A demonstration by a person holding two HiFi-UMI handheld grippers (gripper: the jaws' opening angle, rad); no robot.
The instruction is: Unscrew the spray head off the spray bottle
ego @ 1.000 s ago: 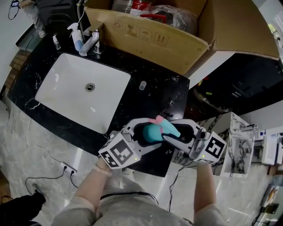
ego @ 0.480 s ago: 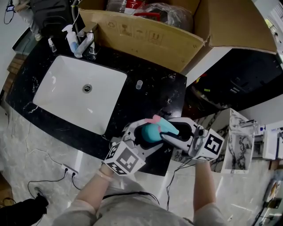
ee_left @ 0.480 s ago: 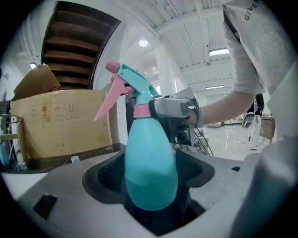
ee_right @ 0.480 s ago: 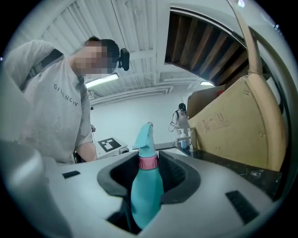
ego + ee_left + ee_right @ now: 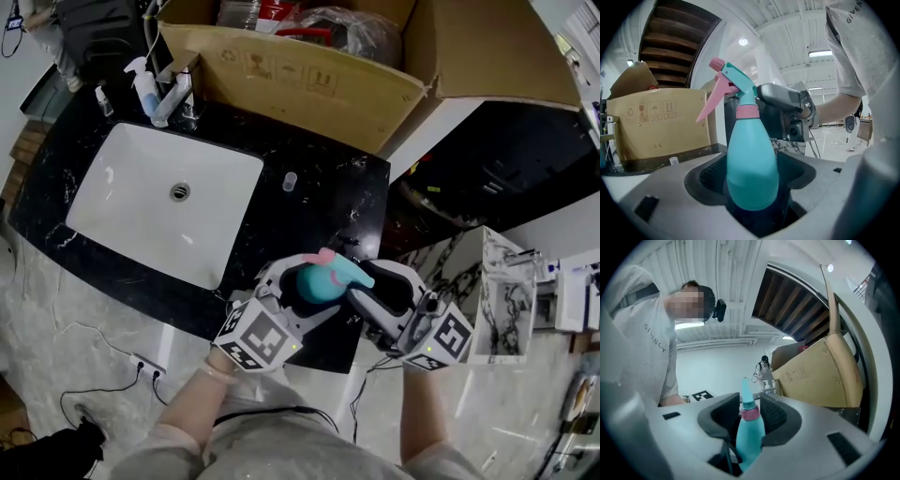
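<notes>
Left gripper [image 5: 298, 281] and right gripper [image 5: 373, 286] are the same build: pale grey moulded shells, jaws lined with black ribbed pads. Left cube [image 5: 258, 342] and right cube [image 5: 441, 336] sit lower centre of the head view, with black-and-white square markers on white faces. Person wears a light grey short-sleeved tee [image 5: 642, 348] with dark lettering. A black camera unit [image 5: 720, 310] is by the head, upper left of the right gripper view.

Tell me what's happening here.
A person works two handheld grippers above the edge of the black counter. The left claw, jaws just eased wider, grips the teal spray bottle by its body. The right claw has just been opening; its jaws flank the pink collar under the spray head, which is still on.
</notes>
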